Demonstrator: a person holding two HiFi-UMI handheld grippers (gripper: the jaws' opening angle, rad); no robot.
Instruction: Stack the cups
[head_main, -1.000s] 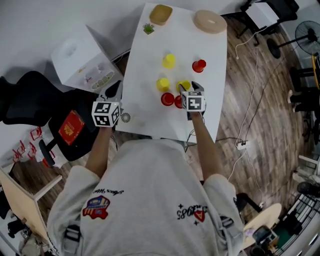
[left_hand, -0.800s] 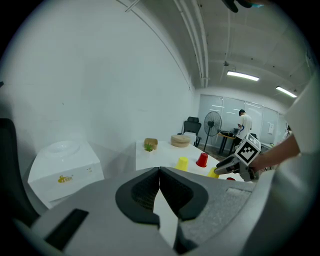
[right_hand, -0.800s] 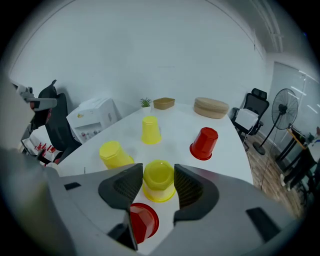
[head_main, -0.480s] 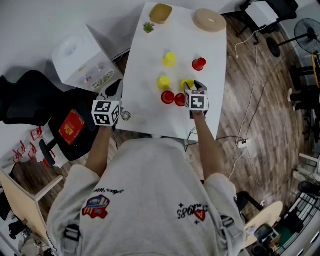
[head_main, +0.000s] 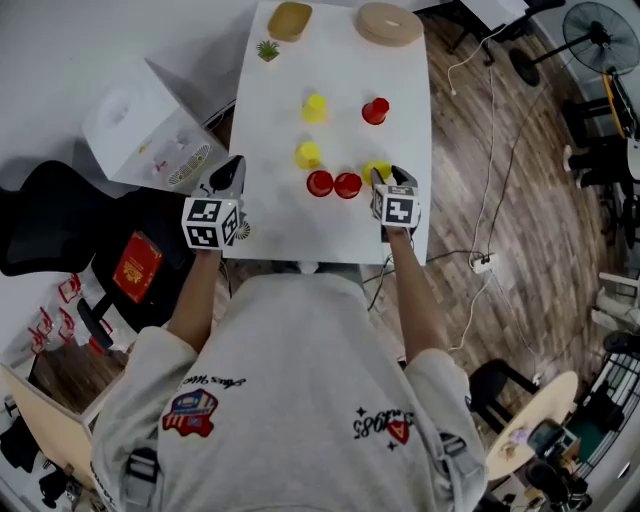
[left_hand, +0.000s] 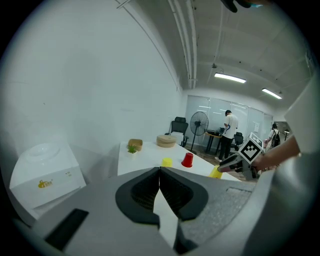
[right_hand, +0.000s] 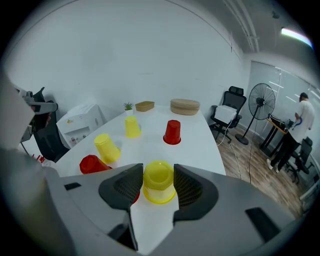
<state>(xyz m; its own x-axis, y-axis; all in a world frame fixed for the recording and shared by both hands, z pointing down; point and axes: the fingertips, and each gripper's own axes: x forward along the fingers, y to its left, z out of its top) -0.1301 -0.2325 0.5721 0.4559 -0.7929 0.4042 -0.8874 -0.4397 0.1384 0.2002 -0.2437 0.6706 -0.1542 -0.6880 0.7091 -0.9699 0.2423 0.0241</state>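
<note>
Several plastic cups stand upside down on the white table (head_main: 280, 215): yellow ones (head_main: 314, 107) (head_main: 307, 154) and red ones (head_main: 375, 111) (head_main: 320, 183) (head_main: 348, 185). My right gripper (head_main: 383, 180) is at the table's right side, shut on another inverted yellow cup (right_hand: 159, 181), its pads pressing both sides. In the right gripper view a red cup (right_hand: 92, 164) lies left of the jaws and a tilted yellow cup (right_hand: 106, 147) sits behind it. My left gripper (head_main: 230, 178) hovers at the table's left edge. Its jaws (left_hand: 160, 172) are shut on nothing.
A wooden bowl (head_main: 289, 20), a round wooden lid (head_main: 389, 23) and a small plant (head_main: 267, 49) sit at the table's far end. A white box-shaped appliance (head_main: 140, 125) and a black chair (head_main: 50, 215) stand left of the table. Cables lie on the wood floor at the right.
The right gripper's jaws have closed in round the yellow cup at the table's right side. The left gripper has stayed by the left edge. The head view has shifted.
</note>
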